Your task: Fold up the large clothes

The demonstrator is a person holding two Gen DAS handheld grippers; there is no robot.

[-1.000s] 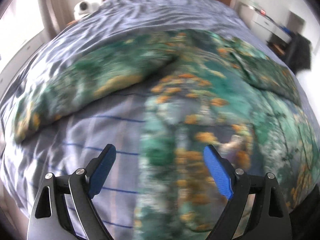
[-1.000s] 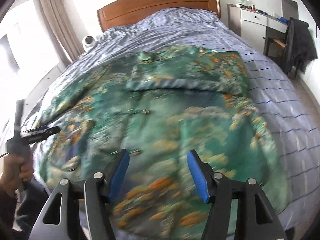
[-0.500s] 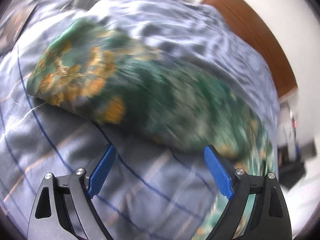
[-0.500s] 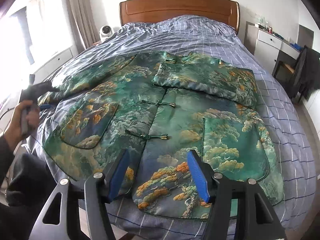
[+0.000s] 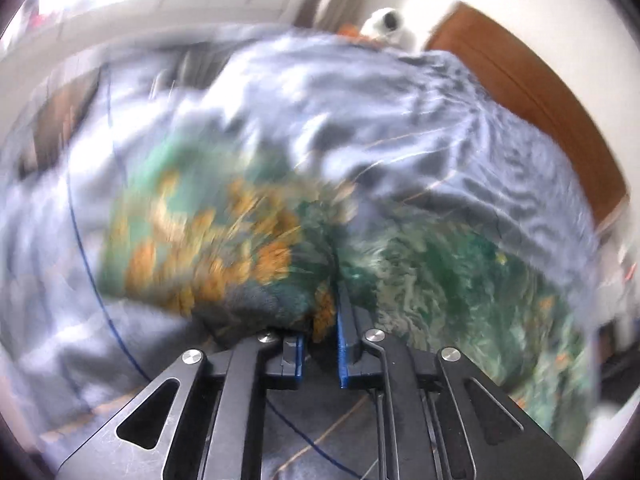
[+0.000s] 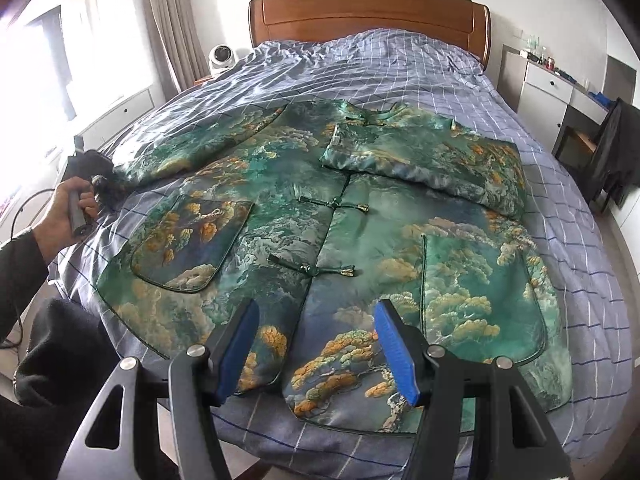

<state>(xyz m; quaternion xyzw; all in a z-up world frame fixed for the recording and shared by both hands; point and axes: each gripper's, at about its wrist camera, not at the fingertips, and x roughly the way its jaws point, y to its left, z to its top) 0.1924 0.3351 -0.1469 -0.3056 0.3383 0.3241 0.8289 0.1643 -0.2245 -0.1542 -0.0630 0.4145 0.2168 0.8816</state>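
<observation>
The brocade jacket (image 6: 340,248) lies flat on the bed (image 6: 400,64), filling mid-frame. Half a second ago the left gripper (image 5: 320,344) was spread; now its jaws pinch the left sleeve cuff (image 5: 256,280), so that sleeve fold looks next. The right gripper (image 6: 318,348) hangs spread above the hem.

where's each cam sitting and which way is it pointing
Left wrist: on the left gripper, low at the bed's window side, looking along the sleeve it pinches; only its fingers show.
Right wrist: on the right gripper, at the foot of the bed, facing the headboard over the jacket; its open fingers and the left hand show.
Shared: jacket, bedspread, headboard, white camera.
</observation>
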